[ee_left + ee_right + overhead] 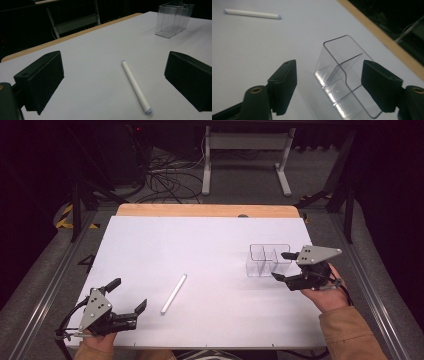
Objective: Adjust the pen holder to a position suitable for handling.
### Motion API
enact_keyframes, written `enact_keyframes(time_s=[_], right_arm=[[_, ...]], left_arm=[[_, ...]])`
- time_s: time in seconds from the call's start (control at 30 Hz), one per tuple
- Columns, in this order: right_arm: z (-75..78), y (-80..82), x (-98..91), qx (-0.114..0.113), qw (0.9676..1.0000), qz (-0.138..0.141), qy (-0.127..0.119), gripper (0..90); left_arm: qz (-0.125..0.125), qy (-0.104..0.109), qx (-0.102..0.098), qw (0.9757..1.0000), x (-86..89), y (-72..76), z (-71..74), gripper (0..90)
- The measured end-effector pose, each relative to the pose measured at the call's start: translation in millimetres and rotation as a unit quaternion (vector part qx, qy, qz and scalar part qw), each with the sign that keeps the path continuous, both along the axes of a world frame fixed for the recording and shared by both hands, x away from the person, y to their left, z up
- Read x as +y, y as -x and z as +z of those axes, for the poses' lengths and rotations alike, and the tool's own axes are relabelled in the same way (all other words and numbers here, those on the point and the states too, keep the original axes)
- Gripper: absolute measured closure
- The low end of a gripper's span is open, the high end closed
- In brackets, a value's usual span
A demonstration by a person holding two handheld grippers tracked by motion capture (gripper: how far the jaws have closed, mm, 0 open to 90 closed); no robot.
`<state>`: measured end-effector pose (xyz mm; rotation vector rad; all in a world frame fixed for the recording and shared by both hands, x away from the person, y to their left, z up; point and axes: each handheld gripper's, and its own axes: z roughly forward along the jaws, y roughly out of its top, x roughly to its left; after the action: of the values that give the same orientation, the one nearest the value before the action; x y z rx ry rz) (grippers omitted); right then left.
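While the white table (pixel 210 240) takes up most of the high view, a slim white marker (pixel 173 294) lies flat near its middle, tilted so one end points toward the far right and the other toward the person. From the left gripper view the marker (pixel 135 86) reads as a smooth, plain cylinder with a small bluish-grey cap at each end, resting on the surface apart from everything else. The left gripper (pixel 129 295) sits at the near left corner with its black jaws spread wide and nothing between them, near the marker but not touching it. On the right side stands a clear plastic organizer (pixel 267 259), upright, with inner walls dividing it into compartments. The right gripper (pixel 283 265) is just beside it, jaws apart; in the right gripper view they flank the near end of the organizer (pixel 342 75) without clamping it.
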<state>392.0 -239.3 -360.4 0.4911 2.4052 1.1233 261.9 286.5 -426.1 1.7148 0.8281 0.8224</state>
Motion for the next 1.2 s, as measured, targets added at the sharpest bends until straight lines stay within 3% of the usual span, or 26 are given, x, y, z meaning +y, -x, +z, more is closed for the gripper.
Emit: enact_keyframes(time_s=[0.07, 0.27, 0.5, 0.8, 1.2], right_arm=[[0.8, -5.9, 0.4, 0.021, 0.9998, -0.001, 0.004, 30.5], [-0.2, -18.9, 2.1, 0.036, 0.9993, 0.001, 0.013, 30.7], [-5.4, -36.0, 5.9, 0.05, 0.9977, 0.003, 0.046, 32.8], [-11.4, -47.4, 11.8, 0.041, 0.9953, 0.007, 0.088, 39.4], [-21.4, -60.3, 26.5, 0.048, 0.9871, 0.02, 0.151, 46.5]], left_arm=[[0.0, 0.0, 0.0, 1.0, -0.1, -0.1, -0.1, 3.2], [-0.001, -0.001, -0.001, 1.0, -0.1, -0.3, -0.2, 3.2], [-0.002, -0.001, -0.001, 1.0, -0.1, -0.3, -0.3, 3.2], [-0.005, 0.0, 0.0, 1.0, -0.8, -0.8, -0.8, 3.2], [-0.006, -0.002, 0.0, 1.0, -1.3, -1.2, -1.2, 3.2]])
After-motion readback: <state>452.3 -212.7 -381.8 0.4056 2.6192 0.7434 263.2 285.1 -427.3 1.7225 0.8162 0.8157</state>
